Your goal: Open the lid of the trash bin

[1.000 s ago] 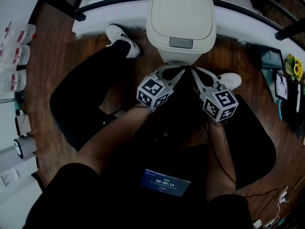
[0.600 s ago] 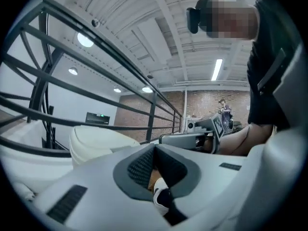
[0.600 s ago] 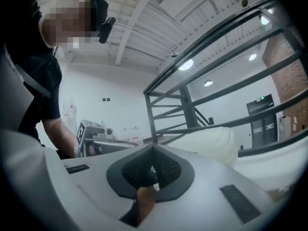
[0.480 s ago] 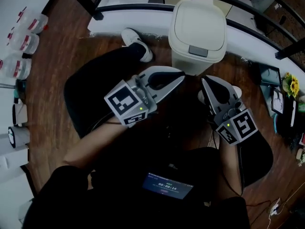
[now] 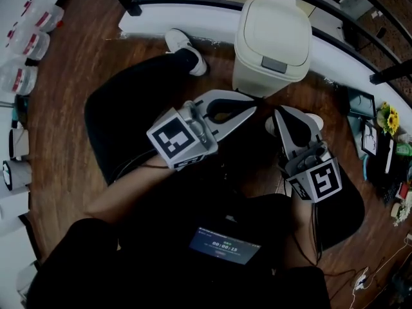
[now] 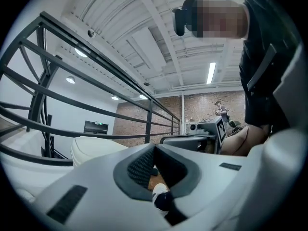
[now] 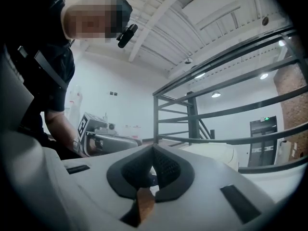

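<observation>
Lid [image 5: 273, 23] position and claw placement, as I read them from the remote station. The cream trash bin [image 5: 256, 77] stands on the wooden floor [image 5: 71, 114] at the foot of a dark railing [image 5: 193, 2]. Its lid lies flat and shut on the rim, with the grey tab [image 5: 274, 64] at the front edge turned toward me. The open state that the task asks for is therefore not present. I judge that a shut lid fits a bin whose lid is yet to go up as well as one whose lid has dropped back, and these views do not settle which. The two jaws of the left claw [image 5: 248, 112] meet at the tips and grip nothing; through the hollow behind the tips I see only floor and a shoe [image 6: 161, 196]. The right claw [image 5: 279, 112] is likewise tip to tip and empty. Both claws hang in front of the bin with tips pointing toward its front wall, near it but apart from it, and neither touches lid or tab. The bin appears left of the jaws in the left gripper view and right of them in the right gripper view, so it sits ahead, between the two lines of aim. I cannot fix the height of the tips against the tab.
</observation>
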`<state>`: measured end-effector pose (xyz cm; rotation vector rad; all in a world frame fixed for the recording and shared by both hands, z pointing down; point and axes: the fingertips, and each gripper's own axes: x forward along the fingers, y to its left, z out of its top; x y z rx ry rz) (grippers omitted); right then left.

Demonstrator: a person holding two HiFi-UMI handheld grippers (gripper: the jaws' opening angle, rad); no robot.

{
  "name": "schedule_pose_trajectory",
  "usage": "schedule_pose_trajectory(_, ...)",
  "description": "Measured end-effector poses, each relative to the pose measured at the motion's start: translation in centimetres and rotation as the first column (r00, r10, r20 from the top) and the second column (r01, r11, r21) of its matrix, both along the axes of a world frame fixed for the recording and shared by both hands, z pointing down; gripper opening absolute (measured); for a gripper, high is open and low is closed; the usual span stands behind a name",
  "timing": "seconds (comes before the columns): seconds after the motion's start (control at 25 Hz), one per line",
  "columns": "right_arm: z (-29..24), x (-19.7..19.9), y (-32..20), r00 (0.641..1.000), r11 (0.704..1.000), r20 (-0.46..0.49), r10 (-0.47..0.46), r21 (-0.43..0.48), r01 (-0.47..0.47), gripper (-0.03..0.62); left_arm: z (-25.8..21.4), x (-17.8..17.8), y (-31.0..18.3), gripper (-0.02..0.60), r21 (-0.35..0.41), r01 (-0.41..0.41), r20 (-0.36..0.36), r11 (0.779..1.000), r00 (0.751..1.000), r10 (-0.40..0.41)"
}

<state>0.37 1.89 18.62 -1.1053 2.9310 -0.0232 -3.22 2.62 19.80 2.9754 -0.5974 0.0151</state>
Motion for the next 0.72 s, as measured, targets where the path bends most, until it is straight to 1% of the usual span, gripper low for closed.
schedule_pose_trajectory(0.32,0.9,-0.6,-0.4,1.0,1.0,0.004,-0.009,-0.03,0.009,0.021,0.0,-0.5,-0.4,0.035,0.003,0.019,-0.011,1.0,1.0,-0.019)
schedule_pose_trajectory(0.56,1.1,-0.7,-0.3,1.0,0.999,0.002,-0.011,-0.03,0.011,0.021,0.4,-0.4,-0.4,0.035,0.012,0.018,0.001,1.0,1.0,-0.018)
schedule_pose_trajectory(0.72,1.1,-0.5,-0.4,1.0,0.999,0.009,-0.01,-0.032,0.01,0.023,0.3,-0.1,-0.5,0.035,0.031,0.019,-0.006,0.999,1.0,-0.019)
